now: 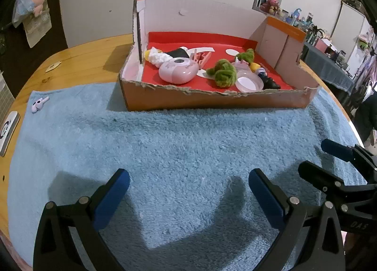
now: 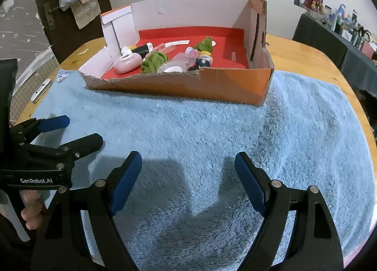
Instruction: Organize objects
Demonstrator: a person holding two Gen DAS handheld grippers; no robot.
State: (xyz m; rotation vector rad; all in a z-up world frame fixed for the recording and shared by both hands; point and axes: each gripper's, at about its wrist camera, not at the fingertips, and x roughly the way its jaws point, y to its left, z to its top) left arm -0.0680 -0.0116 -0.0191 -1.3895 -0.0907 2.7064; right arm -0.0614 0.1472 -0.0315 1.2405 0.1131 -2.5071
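Both grippers hang over the fluffy blue towel with nothing in them. The left gripper has its jaws spread wide, and so does the right gripper, just beside it. All the small stuff already sits in the torn cardboard box at the towel's far edge: a pink case, 2 green fuzzy lumps, a clear round lid. 1 tiny white figure lies alone on the towel's far left corner.
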